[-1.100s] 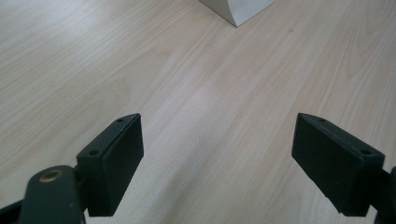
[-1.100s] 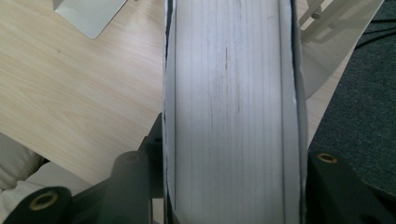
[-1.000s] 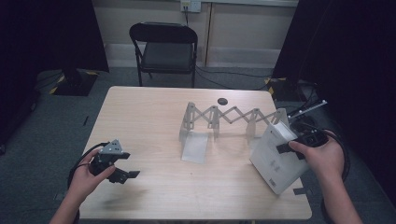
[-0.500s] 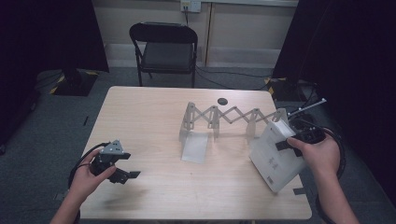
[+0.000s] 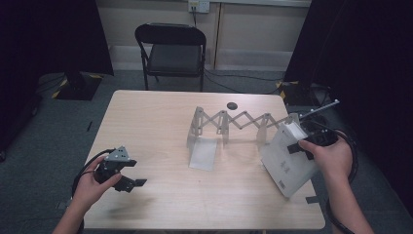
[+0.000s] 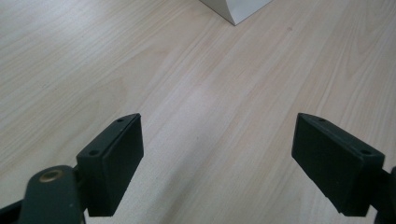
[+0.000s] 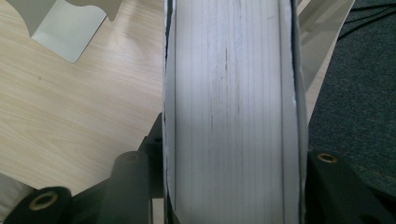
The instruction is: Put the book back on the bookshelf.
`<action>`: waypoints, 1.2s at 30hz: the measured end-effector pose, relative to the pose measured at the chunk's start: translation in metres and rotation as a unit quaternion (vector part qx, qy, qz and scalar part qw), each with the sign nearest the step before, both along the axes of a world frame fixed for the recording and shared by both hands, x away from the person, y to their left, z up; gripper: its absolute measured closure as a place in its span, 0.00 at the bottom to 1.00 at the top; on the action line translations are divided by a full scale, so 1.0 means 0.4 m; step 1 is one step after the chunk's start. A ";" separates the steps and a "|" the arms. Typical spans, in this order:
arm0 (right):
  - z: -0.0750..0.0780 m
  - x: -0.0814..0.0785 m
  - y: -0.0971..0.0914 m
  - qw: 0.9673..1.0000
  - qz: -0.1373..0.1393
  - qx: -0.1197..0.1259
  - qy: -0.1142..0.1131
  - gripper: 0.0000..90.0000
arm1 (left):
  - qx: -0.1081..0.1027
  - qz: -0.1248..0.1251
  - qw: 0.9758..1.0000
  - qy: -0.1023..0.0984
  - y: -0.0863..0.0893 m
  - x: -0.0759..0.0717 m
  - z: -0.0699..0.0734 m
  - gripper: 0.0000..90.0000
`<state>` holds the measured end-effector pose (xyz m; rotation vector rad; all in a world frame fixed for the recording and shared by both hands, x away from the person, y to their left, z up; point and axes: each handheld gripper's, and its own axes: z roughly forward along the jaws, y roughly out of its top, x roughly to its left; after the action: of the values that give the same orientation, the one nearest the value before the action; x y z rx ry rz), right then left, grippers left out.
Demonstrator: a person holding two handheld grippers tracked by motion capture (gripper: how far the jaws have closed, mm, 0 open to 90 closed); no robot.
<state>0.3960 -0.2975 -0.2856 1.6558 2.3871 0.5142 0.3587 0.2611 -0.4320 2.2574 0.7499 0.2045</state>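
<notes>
Right gripper [image 5: 303, 146] pinches a thick white book [image 5: 287, 158]; in the right gripper view its 2 black jaws press the covers from both sides, page block [image 7: 231, 112] running up the middle between them. Book is tilted, held at the right end of the expanding rack [image 5: 238, 124], lower corner down near the table's [image 5: 156, 122] right front area; cannot tell if that corner touches the wood. Back cover with a small barcode faces up in the high view. Right hand [image 5: 328, 156] wraps the gripper body, cable looping off past the table's right edge.

The expanding rack is a pale metal scissor-type book rack, stretched out across the table's centre-right, its left end plate with a flat foot [image 5: 203, 153] lying toward the person. Book's top edge is just beside the rack's right end plate; contact unclear.

Left gripper [image 5: 130, 181] sits well apart from the rack, at the table's front left, held in the left hand [image 5: 90, 183]. Jaws spread wide, nothing between them; the left gripper view has bare wood under the 2 pads and a corner of the rack's foot [image 6: 236, 9] at the top.

Small dark round thing [image 5: 232, 105] lies on the table behind the rack. 1 black folding chair [image 5: 170, 51] stands beyond the table's far edge.
</notes>
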 end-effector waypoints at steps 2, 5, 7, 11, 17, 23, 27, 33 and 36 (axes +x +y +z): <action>-0.001 0.001 0.000 1.000 -0.001 0.001 0.000 0.59 | 0.001 -0.001 1.000 0.000 0.000 0.000 0.000 0.18; -0.006 0.006 -0.002 1.000 -0.006 0.008 0.001 0.58 | 0.003 -0.001 1.000 0.002 0.000 0.000 -0.001 0.18; -0.007 0.008 -0.002 1.000 -0.008 0.008 0.000 0.59 | 0.002 0.000 1.000 0.001 0.000 0.000 -0.001 0.18; -0.007 0.014 -0.001 1.000 -0.012 0.006 0.001 0.59 | 0.000 0.001 1.000 0.002 0.000 0.001 -0.002 0.18; -0.003 0.019 -0.002 1.000 -0.017 0.003 0.002 0.59 | -0.001 0.001 1.000 0.003 -0.001 0.001 -0.003 0.18; -0.002 0.026 -0.005 1.000 -0.024 0.004 0.003 0.59 | -0.001 0.000 1.000 0.002 0.000 0.001 -0.002 0.18; -0.001 0.031 -0.003 1.000 -0.027 0.002 0.003 0.59 | -0.001 0.001 1.000 0.001 0.001 0.002 -0.002 0.18; 0.000 0.037 0.000 1.000 -0.029 0.003 0.001 0.59 | -0.002 0.000 1.000 0.004 0.000 0.002 -0.005 0.18; 0.001 0.039 0.002 1.000 -0.030 0.003 0.000 0.59 | -0.002 0.002 1.000 0.003 0.001 0.002 -0.004 0.18</action>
<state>0.4116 -0.2968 -0.2854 1.7236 2.3309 0.5101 0.3596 0.2613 -0.4338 2.2534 0.7561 0.1986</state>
